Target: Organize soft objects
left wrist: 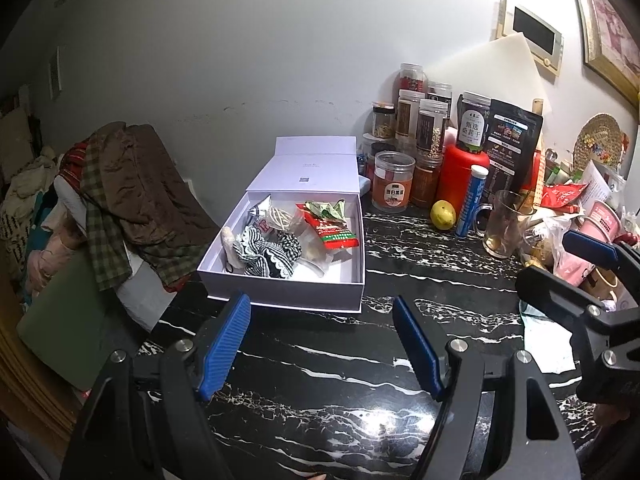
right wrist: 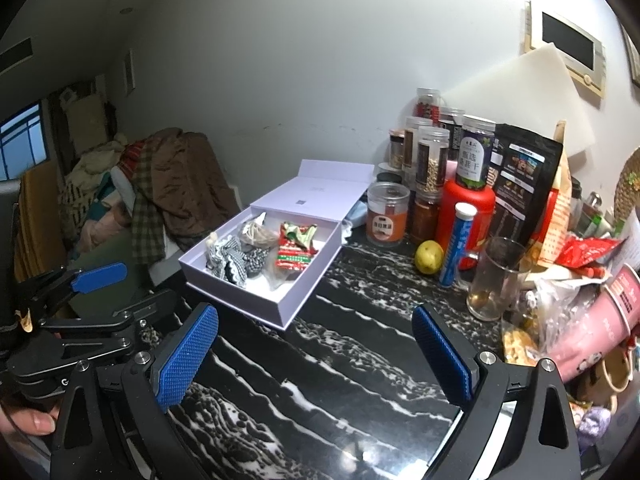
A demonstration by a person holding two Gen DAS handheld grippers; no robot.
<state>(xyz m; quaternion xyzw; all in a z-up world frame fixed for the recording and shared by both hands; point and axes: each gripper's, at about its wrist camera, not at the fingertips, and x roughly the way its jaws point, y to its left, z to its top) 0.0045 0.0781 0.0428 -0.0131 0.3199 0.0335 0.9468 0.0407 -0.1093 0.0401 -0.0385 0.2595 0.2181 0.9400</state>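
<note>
Hovering low over a black marble table (left wrist: 320, 380), the left gripper (left wrist: 322, 344) and right gripper (right wrist: 316, 356) are both spread, pinching nothing. At frame center, a white box (left wrist: 280, 292) holds striped scrunchies (left wrist: 264, 256) and snack packets (left wrist: 332, 232).

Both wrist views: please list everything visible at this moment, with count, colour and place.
box: one, white, lid open, left part of the table
striped fabric pieces: a bunch, black and white, inside the box, left side
snack packet: one, red and green, inside the box, right side
jars: several, clear with brown contents, stacked against the wall
red container: one, beside the jars
black pouch: one, right of the jars
tube: one, blue with white cap, leaning
lemon: one, yellow, by the tube
glass mug: one, clear
table: black marble
clothes pile: brown and plaid, far left
left gripper: open, empty
right gripper: open, empty
</note>
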